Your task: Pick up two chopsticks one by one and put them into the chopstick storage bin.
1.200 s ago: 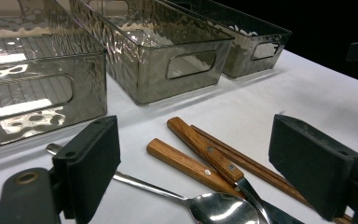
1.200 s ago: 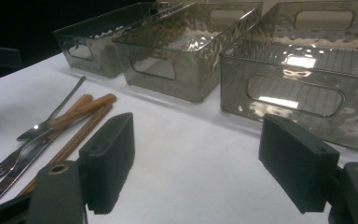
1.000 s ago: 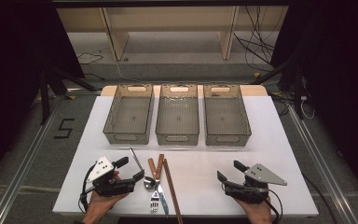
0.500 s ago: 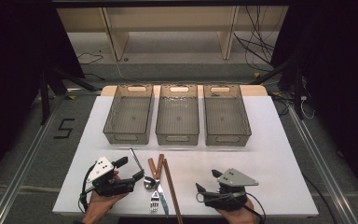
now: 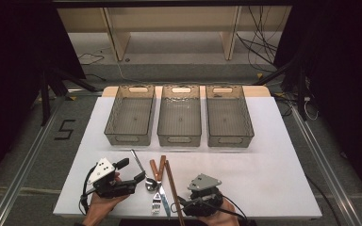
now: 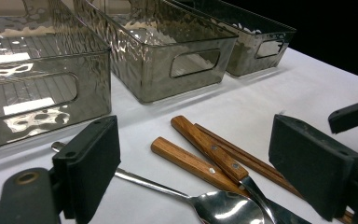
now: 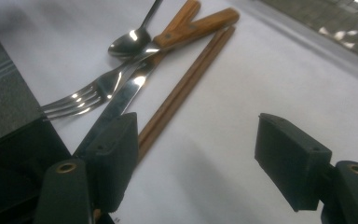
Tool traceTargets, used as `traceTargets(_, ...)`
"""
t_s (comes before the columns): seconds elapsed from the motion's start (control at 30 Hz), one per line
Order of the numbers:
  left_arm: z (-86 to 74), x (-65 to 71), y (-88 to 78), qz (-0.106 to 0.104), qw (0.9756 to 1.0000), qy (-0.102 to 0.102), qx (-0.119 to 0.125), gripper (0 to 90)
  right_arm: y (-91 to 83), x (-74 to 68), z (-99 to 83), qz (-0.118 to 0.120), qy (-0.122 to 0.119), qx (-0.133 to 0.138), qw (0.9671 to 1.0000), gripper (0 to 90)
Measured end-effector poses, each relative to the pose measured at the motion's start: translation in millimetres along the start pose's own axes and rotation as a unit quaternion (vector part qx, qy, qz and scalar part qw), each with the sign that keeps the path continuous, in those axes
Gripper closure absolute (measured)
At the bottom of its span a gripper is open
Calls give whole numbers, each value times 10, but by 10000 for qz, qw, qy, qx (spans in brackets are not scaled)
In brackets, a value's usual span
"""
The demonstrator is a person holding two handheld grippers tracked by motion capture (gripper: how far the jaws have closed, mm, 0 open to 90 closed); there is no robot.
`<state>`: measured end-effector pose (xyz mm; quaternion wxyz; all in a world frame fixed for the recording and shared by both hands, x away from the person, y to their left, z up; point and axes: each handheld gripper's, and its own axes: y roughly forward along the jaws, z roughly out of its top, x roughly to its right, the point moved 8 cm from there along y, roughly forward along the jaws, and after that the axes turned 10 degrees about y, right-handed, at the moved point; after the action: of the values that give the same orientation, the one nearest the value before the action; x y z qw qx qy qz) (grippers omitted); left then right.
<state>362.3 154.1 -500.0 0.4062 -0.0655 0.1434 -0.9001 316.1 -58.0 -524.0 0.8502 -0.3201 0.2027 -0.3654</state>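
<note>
Left of the cutlery pile, the left gripper (image 5: 133,172) rests on the white table (image 5: 264,179), jaws wide apart and empty; the spoon (image 6: 223,210) bowl lies just ahead between its pads, handle running off to its left, not touched. Beyond it stand three clear bins (image 5: 179,117), well apart from both tools.

Next over: fork (image 7: 81,100) and knife (image 7: 121,100), both wood-handled and crossing each other, then the chopsticks (image 7: 186,84) alongside.

At the pile's right edge, the right gripper (image 5: 184,205) points toward the chopsticks. Its jaws stand wide with only a slight narrowing, and nothing is between them; its near pad (image 7: 114,158) sits over the chopsticks' lower end, and contact cannot be told.

Judged step: pick up the chopsticks. To do it well, shift the right gripper sideways until both sticks lie midway between the pads, tips low to the table, clear of the knife blade beside them, then close squarely so the pair does not scissor apart.
</note>
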Motion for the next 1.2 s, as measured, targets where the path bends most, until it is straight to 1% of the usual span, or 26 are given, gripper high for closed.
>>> traceTargets(0.07,-1,-1,-3,-2,10000,15,-5,161,43,-28,-8,-17,-65,-142,9999,312)
traceTargets(0.1,-1,-2,-3,0,10000,14,-6,161,76,-48,-14,-45,-92,-259,9996,312)
traceTargets(0.23,-3,-7,-4,5,10000,19,-12,161,110,-73,-17,-25,-102,-366,9993,319)
traceTargets(0.27,-3,-7,-3,10,10000,11,-11,161,122,-79,-16,-32,-131,-387,9992,321)
traceTargets(0.3,-3,-6,-1,9,10000,4,-12,161,143,-105,-26,-19,-165,-478,9987,322)
traceTargets(0.37,-3,-5,-2,11,10000,10,-17,161,157,-117,-30,-28,-176,-510,9985,322)
traceTargets(0.47,-3,-5,-4,7,10000,15,-18,161,204,-128,-63,-99,-296,-656,9974,327)
traceTargets(0.57,-4,-10,-9,11,10000,22,-22,161,218,-129,-78,-89,-299,-706,9970,334)
traceTargets(0.6,-4,-11,-9,13,10000,21,-21,161,229,-127,-98,-95,-317,-759,9966,339)
traceTargets(0.73,-3,-12,-11,17,10000,18,-15,161,233,-113,-106,-109,-321,-769,9965,348)
traceTargets(0.87,-5,-12,-10,13,10000,29,-23,161,236,-95,-124,-206,-391,-848,9954,368)
traceTargets(0.9,-5,-11,-10,12,10000,29,-23,161,242,-89,-137,-258,-427,-895,9947,377)
traceTargets(0.93,-5,-12,-10,15,10000,29,-23,161,242,-89,-137,-258,-427,-895,9947,377)
traceTargets(1.0,-4,-12,-11,15,10000,18,-20,161,229,-89,-141,-224,-441,-948,9943,417)
traceTargets(1.07,-5,-13,-12,17,10000,15,-21,161,224,-86,-142,-206,-442,-966,9941,433)
traceTargets(1.17,-6,-12,-11,11,10000,18,-27,161,201,-78,-153,-121,-412,-1076,9933,507)
traceTargets(1.2,-6,-12,-11,9,10000,23,-29,161,201,-78,-153,-121,-412,-1076,9933,507)
